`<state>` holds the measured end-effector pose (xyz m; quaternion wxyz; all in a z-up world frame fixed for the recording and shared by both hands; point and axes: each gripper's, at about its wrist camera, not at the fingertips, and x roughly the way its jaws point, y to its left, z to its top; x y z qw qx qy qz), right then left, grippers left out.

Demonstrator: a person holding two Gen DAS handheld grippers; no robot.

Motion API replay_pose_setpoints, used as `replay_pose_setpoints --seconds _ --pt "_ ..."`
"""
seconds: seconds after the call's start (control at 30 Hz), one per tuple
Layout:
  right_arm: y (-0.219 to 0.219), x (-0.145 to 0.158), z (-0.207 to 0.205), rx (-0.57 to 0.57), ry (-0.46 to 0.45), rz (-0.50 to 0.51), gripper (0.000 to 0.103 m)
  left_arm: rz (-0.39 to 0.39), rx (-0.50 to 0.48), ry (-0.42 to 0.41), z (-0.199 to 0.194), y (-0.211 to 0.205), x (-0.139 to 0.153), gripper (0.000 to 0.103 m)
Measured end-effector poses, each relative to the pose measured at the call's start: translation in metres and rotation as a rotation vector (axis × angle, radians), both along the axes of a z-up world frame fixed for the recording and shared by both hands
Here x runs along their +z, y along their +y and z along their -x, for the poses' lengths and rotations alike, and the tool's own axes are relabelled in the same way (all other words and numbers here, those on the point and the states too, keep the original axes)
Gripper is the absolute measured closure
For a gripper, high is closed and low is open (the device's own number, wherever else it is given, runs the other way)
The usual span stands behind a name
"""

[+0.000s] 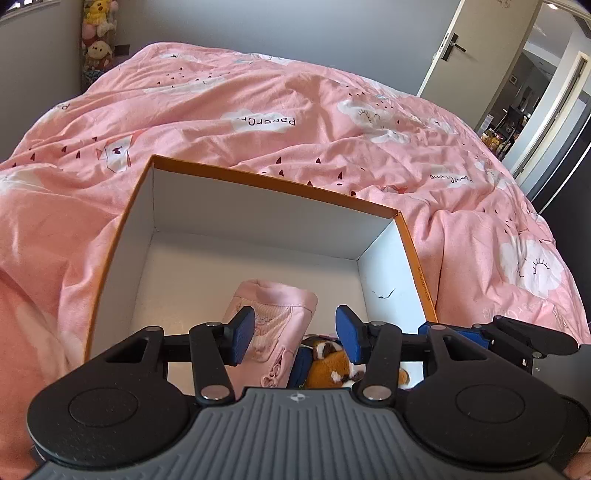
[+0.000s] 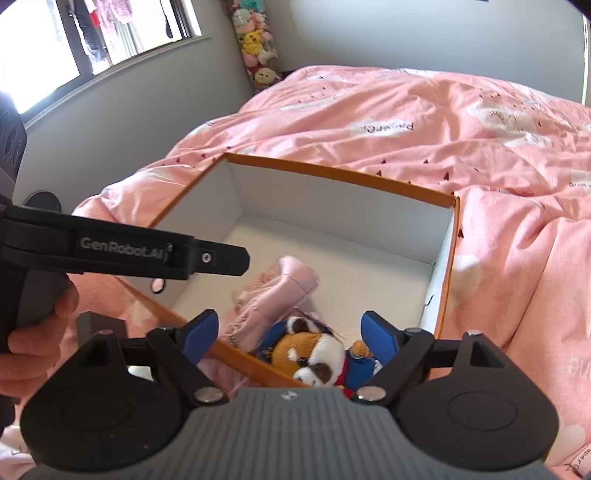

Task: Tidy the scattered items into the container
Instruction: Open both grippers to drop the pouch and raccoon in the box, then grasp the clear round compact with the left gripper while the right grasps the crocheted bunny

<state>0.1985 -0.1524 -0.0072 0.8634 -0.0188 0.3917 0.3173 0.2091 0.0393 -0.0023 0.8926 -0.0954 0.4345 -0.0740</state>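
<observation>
An orange-rimmed white box [image 1: 258, 184] [image 2: 340, 173] sits open on the pink bed. Inside lie a folded pink garment [image 1: 273, 310] [image 2: 273, 295] and a brown-and-white plush animal in blue clothes [image 1: 328, 365] [image 2: 314, 350]. My left gripper [image 1: 295, 334] is open and empty, hovering over the box's near end above the garment and plush. My right gripper [image 2: 291, 336] is open and empty, just above the plush at the box's near edge. The left gripper's black body [image 2: 129, 253] shows in the right wrist view over the box's left wall.
A rumpled pink duvet [image 1: 295, 110] [image 2: 480, 147] covers the bed around the box. A column of stuffed toys [image 1: 96, 37] [image 2: 256, 40] stands in the far corner. An open door [image 1: 454, 48] is at the right. A window [image 2: 92, 33] is at the left.
</observation>
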Motion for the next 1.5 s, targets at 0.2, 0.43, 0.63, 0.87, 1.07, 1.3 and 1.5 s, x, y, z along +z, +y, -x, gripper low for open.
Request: replay_pose_setpoints --seconds 0.2,0.43,0.63,0.87,1.07,1.3,1.5 --pt "-0.004 0.007 0.033 0.053 0.058 -0.061 0.018 -0.051 -0.013 -0.016 0.048 0.011 0.024 0.046" --pt "0.003 0.004 0.078 0.117 0.073 -0.026 0.018 -0.096 0.04 0.056 0.098 0.029 0.02 0.046" --pt "0.011 -0.002 0.11 0.187 0.172 -0.039 0.018 -0.139 0.084 0.127 0.129 0.038 0.009 0.046" --pt "0.027 -0.025 0.137 0.266 0.27 0.027 0.018 -0.19 0.029 0.237 0.152 0.031 -0.02 0.046" --pt "0.036 -0.04 0.142 0.276 0.313 0.089 0.018 -0.25 -0.017 0.327 0.167 0.03 -0.048 0.046" --pt "0.046 -0.057 0.144 0.295 0.34 0.15 0.018 -0.211 -0.035 0.37 0.17 0.036 -0.068 0.046" --pt "0.044 -0.065 0.139 0.289 0.385 0.122 0.018 -0.156 -0.066 0.38 0.169 0.034 -0.079 0.036"
